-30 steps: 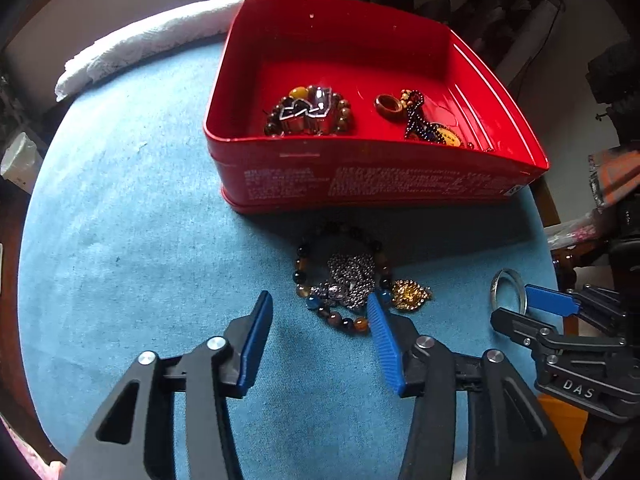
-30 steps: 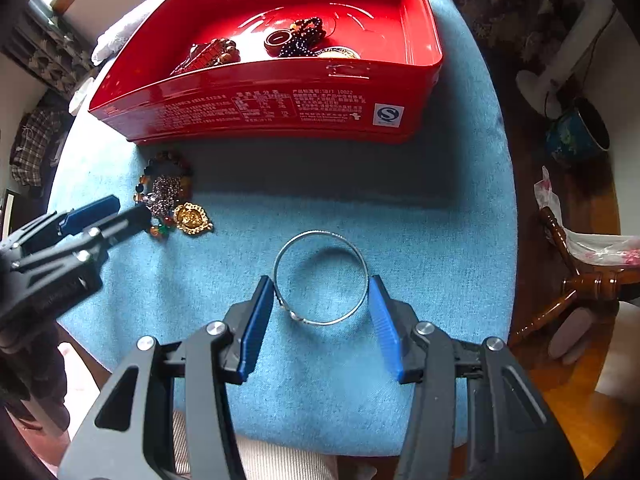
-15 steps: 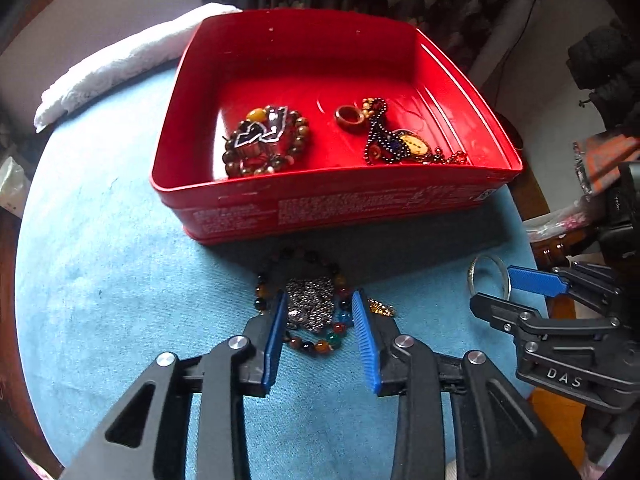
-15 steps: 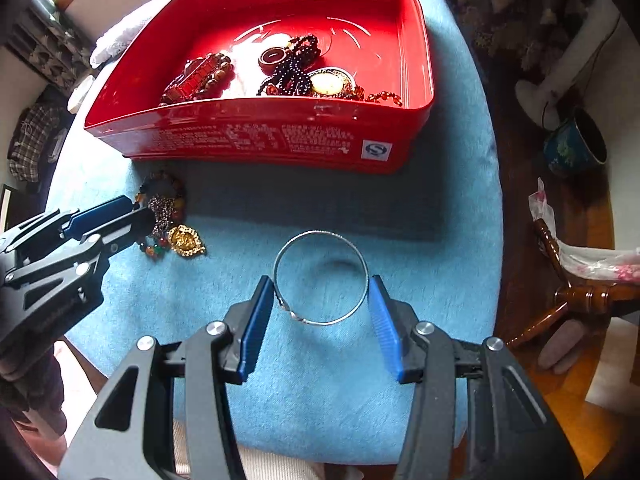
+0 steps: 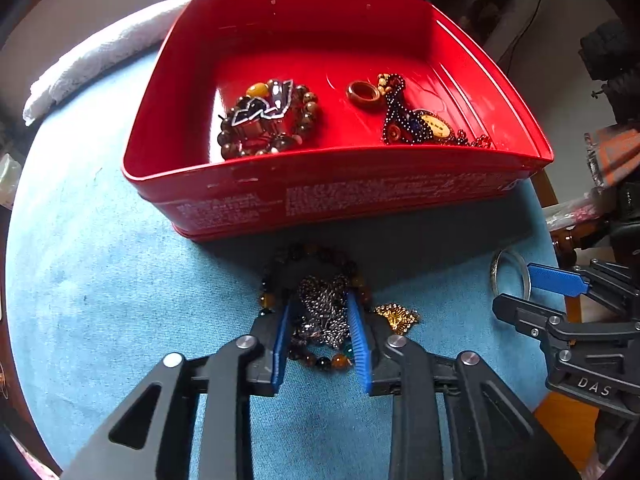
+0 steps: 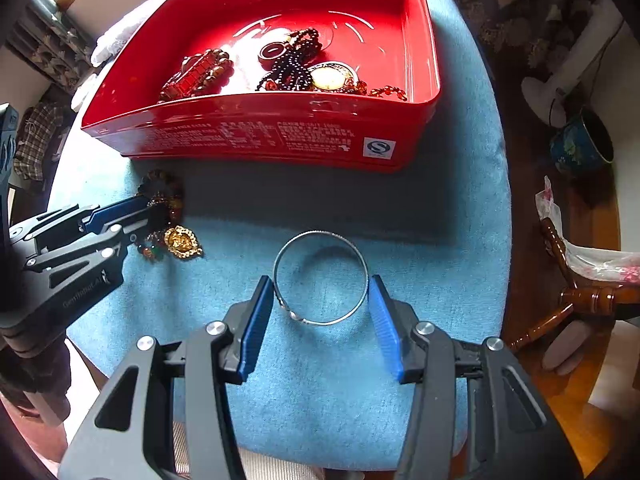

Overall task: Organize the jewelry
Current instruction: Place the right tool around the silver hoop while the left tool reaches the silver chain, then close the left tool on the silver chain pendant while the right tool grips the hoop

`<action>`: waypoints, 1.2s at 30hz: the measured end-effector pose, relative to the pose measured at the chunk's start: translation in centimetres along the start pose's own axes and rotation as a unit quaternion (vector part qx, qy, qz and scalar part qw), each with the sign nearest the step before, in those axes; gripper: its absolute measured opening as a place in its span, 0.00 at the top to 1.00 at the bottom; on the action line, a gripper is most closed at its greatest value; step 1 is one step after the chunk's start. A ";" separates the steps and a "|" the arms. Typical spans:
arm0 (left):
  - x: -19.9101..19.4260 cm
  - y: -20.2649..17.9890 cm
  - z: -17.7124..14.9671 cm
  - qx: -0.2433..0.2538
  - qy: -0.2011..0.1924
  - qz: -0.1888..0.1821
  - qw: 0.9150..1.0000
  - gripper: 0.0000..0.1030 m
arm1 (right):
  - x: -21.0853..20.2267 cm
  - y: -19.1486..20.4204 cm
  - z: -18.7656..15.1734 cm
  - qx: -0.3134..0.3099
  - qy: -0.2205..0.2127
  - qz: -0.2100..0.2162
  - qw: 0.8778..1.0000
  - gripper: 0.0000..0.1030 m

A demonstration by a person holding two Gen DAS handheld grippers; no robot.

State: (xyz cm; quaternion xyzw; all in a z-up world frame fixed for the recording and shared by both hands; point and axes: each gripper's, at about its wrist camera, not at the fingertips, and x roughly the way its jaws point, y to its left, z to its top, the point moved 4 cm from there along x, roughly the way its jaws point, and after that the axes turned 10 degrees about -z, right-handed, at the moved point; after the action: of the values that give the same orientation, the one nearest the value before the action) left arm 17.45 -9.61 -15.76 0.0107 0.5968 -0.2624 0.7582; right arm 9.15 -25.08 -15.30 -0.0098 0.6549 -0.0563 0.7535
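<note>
At the lower centre of its view, the left tool (image 5: 320,334) is nearly shut around the limp, likely snag-prone silver chain clump (image 5: 323,312) lying on the beaded bracelet (image 5: 316,264), best pinched mid-bunch, while the right tool (image 6: 322,312) gapes, unclosed, around the stiff, light silver bangle (image 6: 320,278).

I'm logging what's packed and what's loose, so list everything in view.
Tin: one, red, on the cushion.
Bead bracelet: one, brown, in tin, left part.
Ring: one, brown, in tin.
Necklace: one, dark beads, gold pendant, in tin, right part.
Loose bracelet: one, multicoloured beads with silver chain, before the tin.
Gold charm: one, beside loose bracelet.
Bangle: one, silver, on cushion.
Cushion: one, blue.
Towel: one, white, behind cushion.
Left gripper: jaws closing around loose bracelet.
Right gripper: jaws open, flanking bangle.
</note>
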 end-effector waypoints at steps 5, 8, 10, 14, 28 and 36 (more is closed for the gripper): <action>0.2 -0.4 0.0 0.010 -0.001 0.010 1.000 0.73 | 0.3 0.1 0.3 0.000 0.003 0.001 1.000 0.54; 0.0 -0.2 -0.1 0.004 -0.004 0.011 1.000 0.83 | 0.4 0.3 0.3 0.003 0.003 0.001 1.000 0.54; -0.3 -0.2 -0.3 -0.006 -0.007 0.001 1.000 0.86 | 0.3 0.3 0.3 0.004 0.003 0.000 1.000 0.54; -1.3 0.4 -0.7 -0.018 -0.016 -0.011 1.000 0.87 | 0.0 0.4 0.2 0.005 0.000 0.000 1.000 0.54; -6.2 0.1 -1.6 -0.014 -0.059 -0.018 0.998 0.89 | -1.9 1.5 0.1 0.001 -0.018 0.003 1.000 0.54; -5.6 -0.2 -2.2 -0.002 -0.049 0.011 0.999 0.89 | -2.6 2.4 -0.3 -0.007 -0.021 0.002 1.000 0.54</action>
State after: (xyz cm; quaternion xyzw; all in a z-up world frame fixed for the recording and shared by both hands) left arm 14.56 -6.86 -11.20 0.0029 0.5591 -0.2525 0.7897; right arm 8.62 -22.46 -13.01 -0.0150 0.6395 -0.0503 0.7670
